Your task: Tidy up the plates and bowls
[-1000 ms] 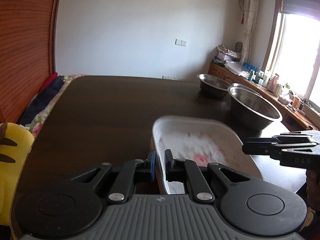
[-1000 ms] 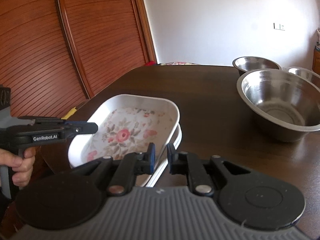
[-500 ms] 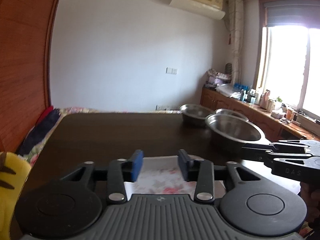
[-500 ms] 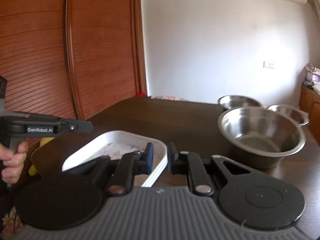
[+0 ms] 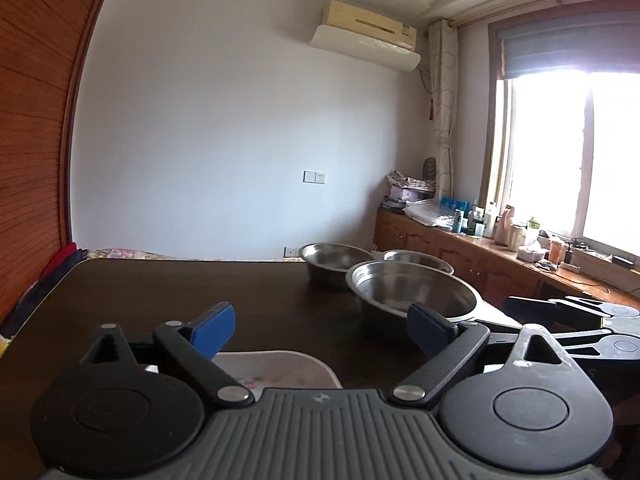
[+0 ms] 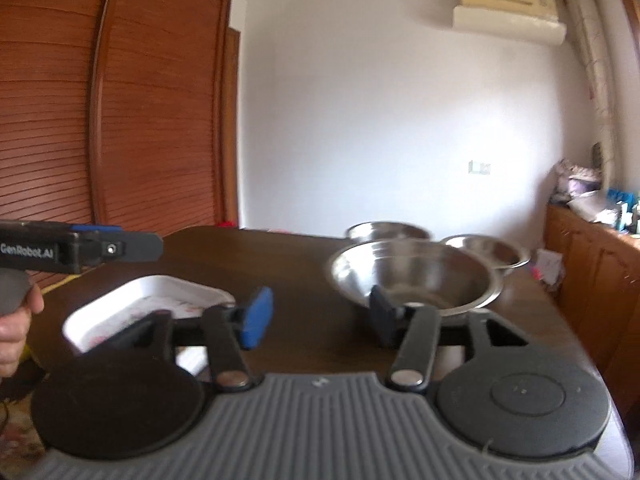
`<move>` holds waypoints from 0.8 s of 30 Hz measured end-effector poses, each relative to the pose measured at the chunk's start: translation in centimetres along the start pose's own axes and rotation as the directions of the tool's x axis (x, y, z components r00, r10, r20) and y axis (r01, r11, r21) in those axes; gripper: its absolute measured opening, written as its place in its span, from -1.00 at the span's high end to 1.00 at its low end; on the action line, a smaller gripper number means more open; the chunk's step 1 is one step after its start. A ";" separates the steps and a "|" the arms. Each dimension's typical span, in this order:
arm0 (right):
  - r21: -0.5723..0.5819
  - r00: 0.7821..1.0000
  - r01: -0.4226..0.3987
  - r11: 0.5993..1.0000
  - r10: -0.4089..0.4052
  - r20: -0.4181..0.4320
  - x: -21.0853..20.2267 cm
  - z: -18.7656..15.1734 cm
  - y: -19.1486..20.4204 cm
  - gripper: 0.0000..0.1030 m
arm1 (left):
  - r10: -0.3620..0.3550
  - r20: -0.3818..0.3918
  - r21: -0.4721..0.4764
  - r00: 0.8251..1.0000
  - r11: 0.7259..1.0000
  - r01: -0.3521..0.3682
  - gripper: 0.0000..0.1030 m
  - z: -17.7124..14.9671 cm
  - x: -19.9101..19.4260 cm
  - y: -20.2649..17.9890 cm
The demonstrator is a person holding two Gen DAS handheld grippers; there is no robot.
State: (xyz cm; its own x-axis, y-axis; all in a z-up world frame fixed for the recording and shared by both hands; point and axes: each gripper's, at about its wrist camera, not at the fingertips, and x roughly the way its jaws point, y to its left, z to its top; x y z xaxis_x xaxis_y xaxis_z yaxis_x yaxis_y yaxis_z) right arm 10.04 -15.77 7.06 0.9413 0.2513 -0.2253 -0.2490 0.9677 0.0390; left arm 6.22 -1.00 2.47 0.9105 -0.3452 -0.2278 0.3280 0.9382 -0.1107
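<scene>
The left tongs (image 5: 320, 330) have just been opening and stand wide, nothing between them. The right tongs (image 6: 320, 316) have also just been opening, released and empty. The tray (image 6: 144, 308) lies on the table (image 5: 180, 292), below and behind the left tongs, mostly hidden by their body, and left of the right tongs. Three bowls stand ahead: the big bowl (image 6: 412, 276) nearest, two partly hidden behind it. A hand (image 6: 14, 320) is cut off at the edge.

A lived-in home room: wall air conditioner (image 5: 366, 36), curtained window (image 5: 568, 152), cluttered wooden sideboard (image 5: 460, 248), louvred wardrobe doors (image 6: 100, 120), dark dining tabletop (image 5: 180, 296).
</scene>
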 end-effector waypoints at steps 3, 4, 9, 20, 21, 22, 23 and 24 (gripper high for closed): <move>0.021 1.000 0.020 1.000 -0.020 0.011 -0.2 -0.2 -1.2 -0.53 | -0.002 0.010 -0.009 1.000 1.000 0.002 -1.00 0.2 0.6 -0.6; 0.025 0.999 0.027 0.999 -0.028 0.019 -0.3 -0.3 -1.7 -0.63 | -0.004 0.011 -0.014 1.000 1.000 0.004 -1.00 0.4 0.9 -0.7; 0.008 0.997 0.063 0.998 -0.064 0.045 -0.2 -0.7 -3.1 -1.00 | -0.008 0.006 -0.010 1.000 1.000 0.008 -1.00 0.7 2.3 -1.8; 0.032 0.997 0.074 0.997 -0.074 0.016 2.0 0.1 -6.7 -1.00 | 0.019 -0.006 0.060 1.000 0.998 -0.018 -1.00 2.1 5.3 -4.0; 0.035 0.998 0.068 0.997 -0.069 0.012 2.2 0.3 -7.0 -1.00 | 0.022 -0.008 0.069 1.000 0.997 -0.022 -1.00 2.2 5.6 -4.2; 0.033 0.998 0.065 0.997 -0.066 0.009 2.5 0.5 -7.4 -1.00 | 0.024 -0.011 0.070 1.000 0.997 -0.023 -1.00 2.3 6.0 -4.4; 0.029 0.998 0.067 0.997 -0.067 0.010 2.7 0.7 -7.7 -1.00 | 0.023 -0.013 0.067 1.000 0.998 -0.022 -1.00 2.4 6.3 -4.5; 0.024 0.998 0.069 0.997 -0.069 0.011 3.0 0.9 -8.1 -1.00 | 0.024 -0.016 0.064 1.000 0.998 -0.023 -1.00 2.5 6.6 -4.6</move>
State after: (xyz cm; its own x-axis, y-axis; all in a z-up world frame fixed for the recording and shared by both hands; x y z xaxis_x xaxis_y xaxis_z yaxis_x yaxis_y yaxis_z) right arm 15.03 -22.82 6.95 0.9588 0.1840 -0.2163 -0.1780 0.9829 0.0469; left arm 11.38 -7.52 3.87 0.9138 -0.3232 -0.2461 0.3228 0.9455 -0.0432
